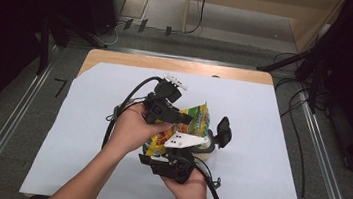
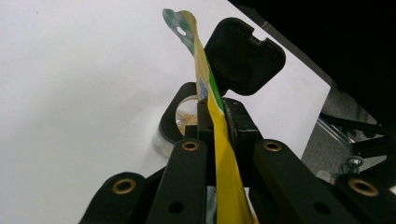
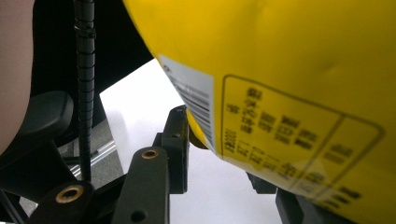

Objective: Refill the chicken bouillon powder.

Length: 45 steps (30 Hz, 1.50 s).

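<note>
Yellow snack bag (image 1: 193,124) was held above tabletop (image 1: 268,155), over open jar (image 2: 180,122); left tongs (image 2: 215,116) clamped on bag's thin top edge; right tongs (image 3: 219,144) pinched lower corner, apparently; bag looked light, floppy, slick; sealed seams judged safest hold.

yellow snack bag (image 1: 196,123) held edge-up over open jar (image 2: 180,122).

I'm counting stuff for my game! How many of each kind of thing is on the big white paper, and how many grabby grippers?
Yellow snack bags: 1
Clear containers with a black flip lid: 1
Grippers, left gripper and right gripper: 2
Total: 4
</note>
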Motion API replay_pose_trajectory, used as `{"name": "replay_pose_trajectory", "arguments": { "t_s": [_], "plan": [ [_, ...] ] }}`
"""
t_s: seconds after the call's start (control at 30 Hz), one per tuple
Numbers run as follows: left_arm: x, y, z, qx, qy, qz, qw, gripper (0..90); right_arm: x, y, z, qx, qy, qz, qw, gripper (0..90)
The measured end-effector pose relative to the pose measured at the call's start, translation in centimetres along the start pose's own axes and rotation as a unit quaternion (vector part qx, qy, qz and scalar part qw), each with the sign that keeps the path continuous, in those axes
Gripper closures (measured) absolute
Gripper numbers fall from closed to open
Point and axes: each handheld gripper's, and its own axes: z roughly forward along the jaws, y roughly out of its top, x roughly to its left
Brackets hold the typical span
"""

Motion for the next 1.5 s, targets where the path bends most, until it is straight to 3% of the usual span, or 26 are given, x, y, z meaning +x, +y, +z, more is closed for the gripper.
{"name": "replay_pose_trajectory", "arguments": {
  "t_s": [0.43, 1.5],
  "plan": [
    [-0.38, 0.02, -0.2, -0.001, 0.0, 0.003, 1.0, 86.1, 0.14, -0.11, 0.08, -0.001, -0.001, -0.004, 1.0, 67.0],
    [0.37, 0.14, -0.34, -0.004, -0.012, -0.017, 0.9998, 85.4, 0.36, 0.25, -0.16, 0.006, 0.004, -0.005, 1.0, 68.1]
  ]
}}
